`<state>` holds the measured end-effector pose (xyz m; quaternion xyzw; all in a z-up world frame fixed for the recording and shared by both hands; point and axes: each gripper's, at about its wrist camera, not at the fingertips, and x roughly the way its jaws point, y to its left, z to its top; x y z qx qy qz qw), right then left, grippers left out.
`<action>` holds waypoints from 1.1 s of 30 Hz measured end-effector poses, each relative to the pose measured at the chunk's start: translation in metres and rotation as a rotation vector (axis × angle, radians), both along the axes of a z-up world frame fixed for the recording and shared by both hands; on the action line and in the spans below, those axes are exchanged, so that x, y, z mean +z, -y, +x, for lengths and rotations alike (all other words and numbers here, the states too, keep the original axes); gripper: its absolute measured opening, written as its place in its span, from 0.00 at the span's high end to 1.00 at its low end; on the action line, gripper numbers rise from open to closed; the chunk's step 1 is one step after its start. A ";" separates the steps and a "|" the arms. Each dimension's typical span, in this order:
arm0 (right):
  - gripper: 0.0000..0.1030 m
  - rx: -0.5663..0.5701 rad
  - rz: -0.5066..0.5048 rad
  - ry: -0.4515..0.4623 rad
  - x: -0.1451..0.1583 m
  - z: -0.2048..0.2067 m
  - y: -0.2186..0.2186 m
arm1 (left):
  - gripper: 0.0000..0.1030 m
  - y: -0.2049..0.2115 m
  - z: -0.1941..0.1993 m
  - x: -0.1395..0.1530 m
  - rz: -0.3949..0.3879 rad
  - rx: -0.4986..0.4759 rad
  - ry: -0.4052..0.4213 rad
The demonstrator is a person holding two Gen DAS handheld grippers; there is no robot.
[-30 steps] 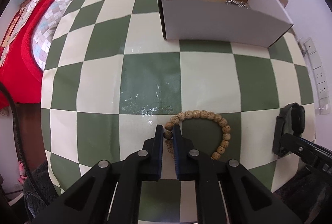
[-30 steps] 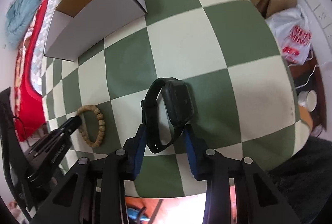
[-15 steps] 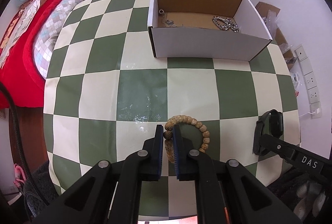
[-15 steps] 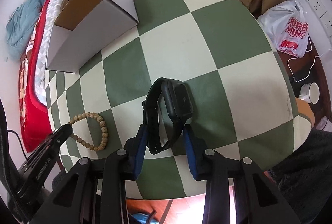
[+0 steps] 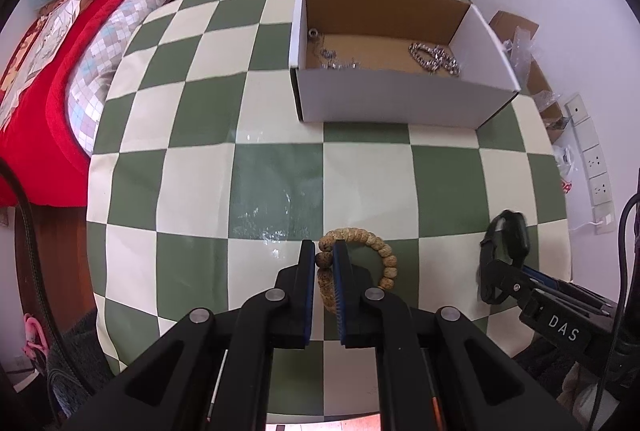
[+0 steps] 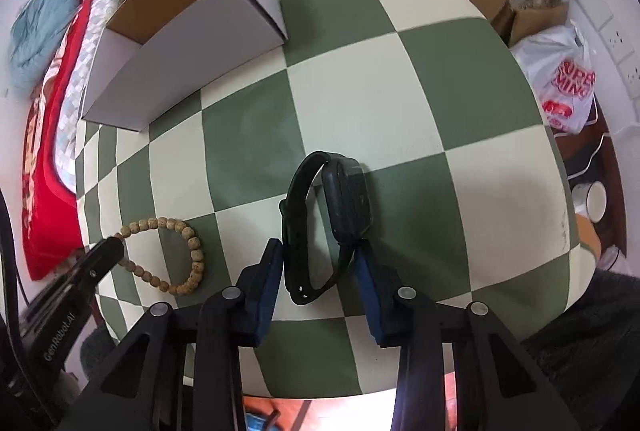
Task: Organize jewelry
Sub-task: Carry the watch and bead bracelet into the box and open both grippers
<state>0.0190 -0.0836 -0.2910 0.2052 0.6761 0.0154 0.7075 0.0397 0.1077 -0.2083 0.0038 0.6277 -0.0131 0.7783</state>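
The left tool [image 5: 324,258] is nipped narrow on one side of the wooden bead bracelet [image 5: 374,259], low in the centre of the left wrist view; most of the loop hangs free to the right of the fingers, so a quick swing could let the smooth beads roll out of the pinch, or the dangling loop could catch the near wall of the cardboard box [image 5: 400,103] in the upper right; the right tool [image 6: 320,259] grips the black watch [image 6: 348,199] by its strap, mid-frame in the right wrist view, fingers touching both sides; the heavy watch body lies beyond the fingertips, so the strap may flex and tilt or slip out; both sit just above the checked surface [image 5: 192,119].
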 end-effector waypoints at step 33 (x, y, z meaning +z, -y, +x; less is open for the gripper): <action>0.85 0.020 0.082 0.295 0.146 0.103 0.025 | 0.94 0.011 0.126 0.141 -0.159 -0.059 0.223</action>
